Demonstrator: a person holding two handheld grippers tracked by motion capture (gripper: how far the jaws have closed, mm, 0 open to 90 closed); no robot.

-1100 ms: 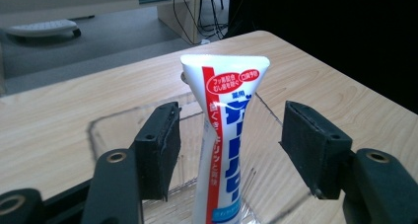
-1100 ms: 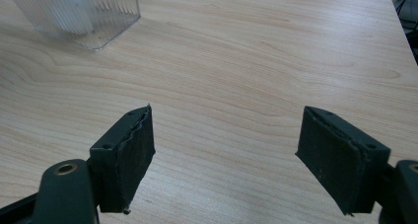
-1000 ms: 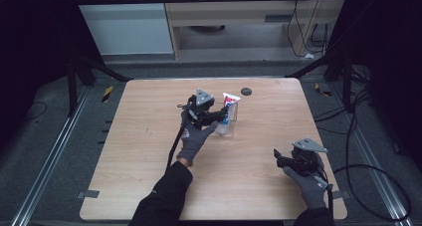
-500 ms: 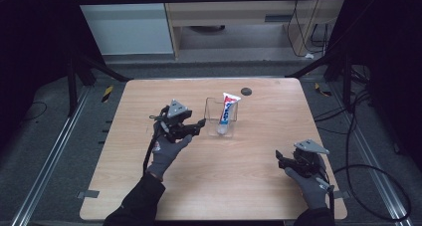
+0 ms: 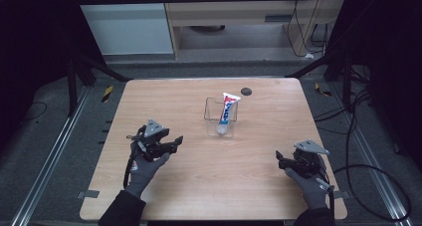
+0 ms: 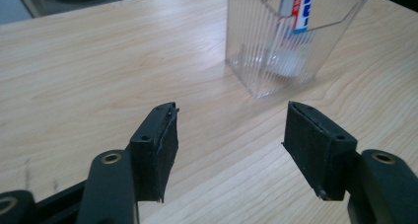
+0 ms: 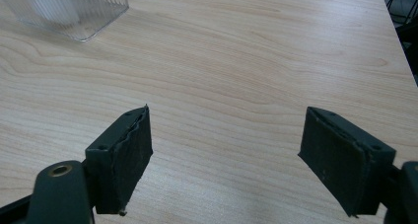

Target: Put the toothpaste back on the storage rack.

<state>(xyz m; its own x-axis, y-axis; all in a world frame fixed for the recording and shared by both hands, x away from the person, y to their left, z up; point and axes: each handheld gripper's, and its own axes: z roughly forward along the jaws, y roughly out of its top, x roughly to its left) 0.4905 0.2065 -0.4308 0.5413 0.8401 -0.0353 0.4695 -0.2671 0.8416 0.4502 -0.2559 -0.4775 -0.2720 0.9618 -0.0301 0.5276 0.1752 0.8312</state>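
High view showed a wooden counter point(image 5: 164, 101) with the left claw point(image 5: 175, 141) at its left side, held in a gloved hand point(image 5: 144, 169) and pointing toward the middle; its jaws stood spread with nothing between them. Near the centre, somewhat toward the far edge, stood a clear ribbed container point(image 5: 220, 117) with a toothpaste tube point(image 5: 227, 111) leaning inside it, cap end down and flat end sticking out above the rim. A small dark disc point(image 5: 246, 91) lay on the wood just beyond the container (what it was could not be told). At the right, close to the near edge, the right claw point(image 5: 281, 161) sat low over the counter, its jaws also wide apart and empty. Left gripper view had the container ahead, well apart from the jaws; right gripper view caught its corner at the upper left.
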